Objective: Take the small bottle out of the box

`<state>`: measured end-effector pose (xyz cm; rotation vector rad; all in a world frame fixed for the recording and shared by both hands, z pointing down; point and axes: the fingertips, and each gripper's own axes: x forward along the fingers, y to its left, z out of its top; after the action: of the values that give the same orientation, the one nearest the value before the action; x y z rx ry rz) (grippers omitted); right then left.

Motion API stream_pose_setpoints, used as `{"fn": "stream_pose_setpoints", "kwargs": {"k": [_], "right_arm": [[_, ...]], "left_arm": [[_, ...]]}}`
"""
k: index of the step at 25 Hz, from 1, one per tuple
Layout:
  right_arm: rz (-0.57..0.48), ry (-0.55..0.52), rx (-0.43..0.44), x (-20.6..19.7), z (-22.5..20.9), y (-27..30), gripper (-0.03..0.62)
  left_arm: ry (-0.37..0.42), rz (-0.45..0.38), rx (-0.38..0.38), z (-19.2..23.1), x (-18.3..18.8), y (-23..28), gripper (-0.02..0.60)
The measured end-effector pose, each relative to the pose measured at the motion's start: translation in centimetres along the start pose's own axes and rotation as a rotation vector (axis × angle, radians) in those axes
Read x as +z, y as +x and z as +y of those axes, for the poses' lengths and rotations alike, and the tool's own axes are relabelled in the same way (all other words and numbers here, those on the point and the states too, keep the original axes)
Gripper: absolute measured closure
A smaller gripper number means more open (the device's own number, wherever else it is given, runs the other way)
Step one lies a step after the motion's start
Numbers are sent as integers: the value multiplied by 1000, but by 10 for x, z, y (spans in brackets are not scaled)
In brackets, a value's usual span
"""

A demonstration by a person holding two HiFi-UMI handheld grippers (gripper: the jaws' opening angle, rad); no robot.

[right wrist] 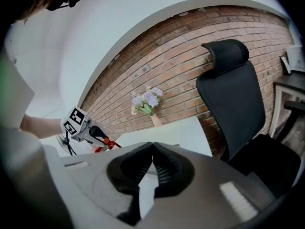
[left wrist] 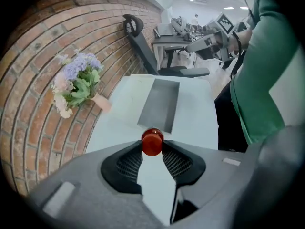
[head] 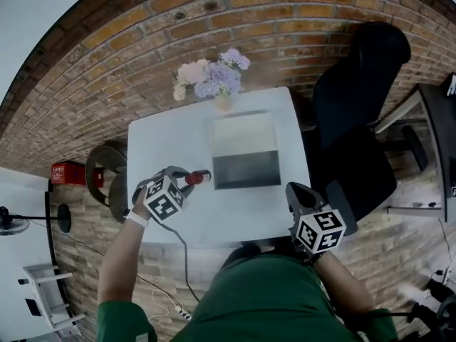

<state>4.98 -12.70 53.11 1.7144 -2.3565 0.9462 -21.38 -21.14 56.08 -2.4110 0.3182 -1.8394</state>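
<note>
- The small bottle is outside the box. It is held over the counter, just beside the box's left edge in the head view. Only its red cap shows plainly; the body is too small to make out.
- The left tongs are clamped on the bottle. The jaws stand partly apart, and the meshed pads press the red cap at the tips from both sides.
- The right tongs hold nothing (jaw tips touch). They hang off the counter's near right corner, well apart from the box.
- The box is an open, shallow grey tray in the middle of the counter, pale at its far half and dark at its near half. Nothing can be made out inside it.
- The counter is white and square. A vase of lilac and pale pink flowers stands at its far edge, against the wall.
- The wall is red-brown brick, and the floor shows a similar brick pattern.
- A black office chair stands to the right of the counter. A red object lies on the floor to the left.
- A cable runs down from the left tongs to the floor.
- The person wears a green shirt.
</note>
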Motion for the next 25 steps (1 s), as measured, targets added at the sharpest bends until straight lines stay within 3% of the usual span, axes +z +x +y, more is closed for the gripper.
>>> {"fn": "stream_pose_setpoints", "kwargs": {"k": [5,14,25], "right_arm": [[11,-11,13,0,8,5,591],[24,-21,16,-3,20,9,591],[38,-7,-19,-11,17,3,591]], "left_arm": [[-55,12,11,2,-22,1,445],[-133,103,-10,9,-75,25,445],[-126,214,-81,3,-113,59,445]]}}
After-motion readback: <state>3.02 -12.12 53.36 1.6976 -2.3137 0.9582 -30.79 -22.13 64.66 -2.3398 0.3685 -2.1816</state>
